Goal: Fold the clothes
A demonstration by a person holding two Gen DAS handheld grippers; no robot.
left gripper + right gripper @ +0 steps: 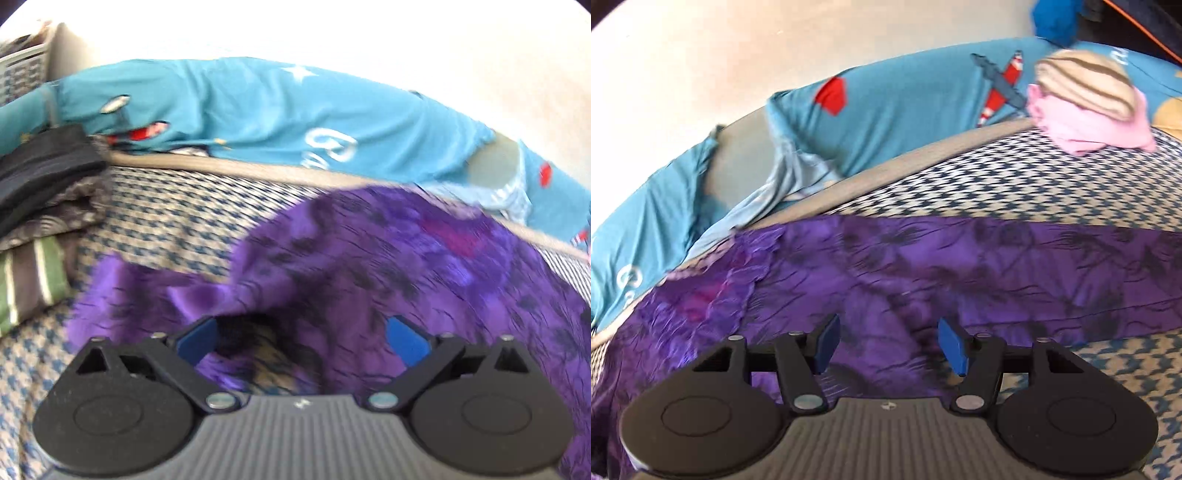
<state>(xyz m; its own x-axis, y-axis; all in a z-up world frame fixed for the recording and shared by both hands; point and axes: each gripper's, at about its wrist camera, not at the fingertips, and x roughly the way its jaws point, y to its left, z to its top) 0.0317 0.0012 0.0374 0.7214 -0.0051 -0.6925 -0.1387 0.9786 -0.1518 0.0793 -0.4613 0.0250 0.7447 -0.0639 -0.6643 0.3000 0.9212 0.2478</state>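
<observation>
While the crinkly purple garment with dark print is lying across the blue-and-white houndstooth bed cover, the left gripper and right gripper are both hovering over it, jaws spread, gripping nothing.

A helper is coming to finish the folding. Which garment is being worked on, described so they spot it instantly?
On the houndstooth-patterned bed cover, before the teal printed sheet, lies the purple garment. It alone is crinkled, shiny purple with dark blotches, unlike the folded pink stack.
</observation>
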